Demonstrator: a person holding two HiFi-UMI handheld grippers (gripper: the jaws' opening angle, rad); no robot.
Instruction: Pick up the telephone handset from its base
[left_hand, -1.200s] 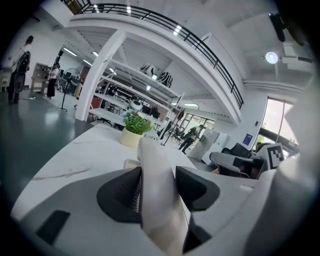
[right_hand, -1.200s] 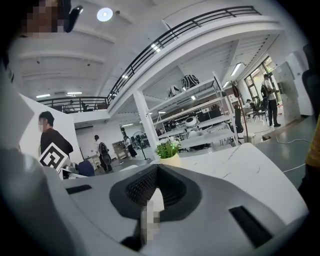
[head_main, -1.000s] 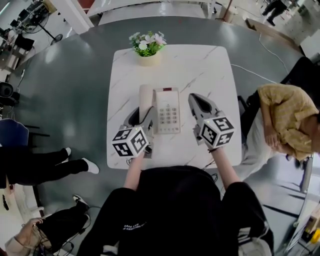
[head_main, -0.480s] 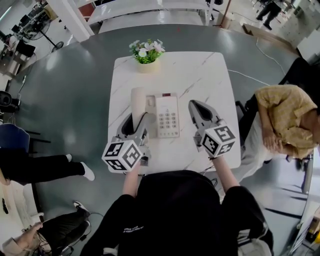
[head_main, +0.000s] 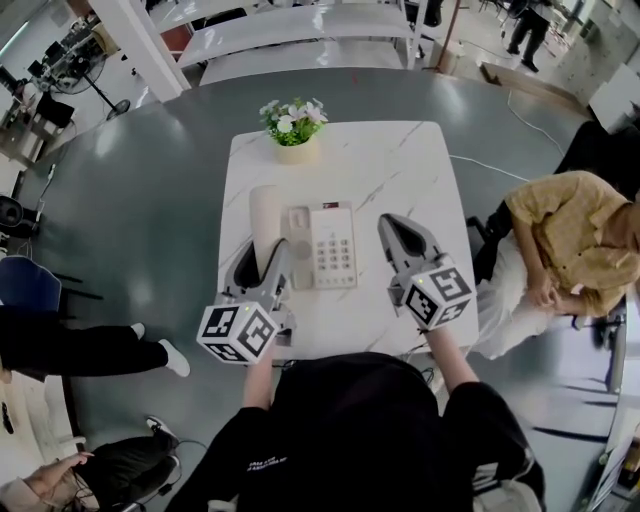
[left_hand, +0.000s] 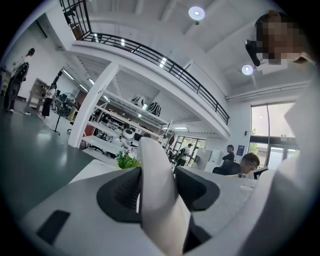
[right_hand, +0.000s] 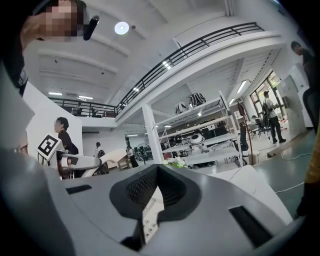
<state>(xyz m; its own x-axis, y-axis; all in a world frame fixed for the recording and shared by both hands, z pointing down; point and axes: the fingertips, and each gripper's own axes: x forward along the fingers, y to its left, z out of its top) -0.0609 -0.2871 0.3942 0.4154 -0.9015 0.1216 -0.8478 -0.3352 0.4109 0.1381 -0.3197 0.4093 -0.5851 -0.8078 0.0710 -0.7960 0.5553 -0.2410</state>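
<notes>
White marble tabletop (head_main: 400, 160) mid-frame, all four edges in view, dark grey floor (head_main: 150, 180) all round it. Bare tabletop in the upper right and along the right edge; a bare strip also lies between the flower pot (head_main: 293, 122) at the top edge and the phone. Handset (head_main: 264, 215) is over the left part of the tabletop, near its left edge.

Around: a seated person in a yellow shirt (head_main: 560, 235) is close to the tabletop's right edge. Someone's legs (head_main: 80, 345) stretch across the floor at lower left. A thin cable (head_main: 490, 165) runs on the floor at upper right, white benches (head_main: 300, 25) along the top of the frame. The flower pot stands beyond the handset's far end, apart from it.

Left tongs (head_main: 262, 262) (left_hand: 159, 182) are clamped on the handset (left_hand: 152, 165), a black pad pressing each side. Right tongs (head_main: 395, 225) (right_hand: 156, 175) sit just right of the base (head_main: 330, 250), tips together, nothing held; keypad shows through the gap lower down.

Handset: cream-white, smooth, rounded far end, lengthwise up the frame, off the base and just left of it. The cradle is exposed. Cord cannot be made out.
</notes>
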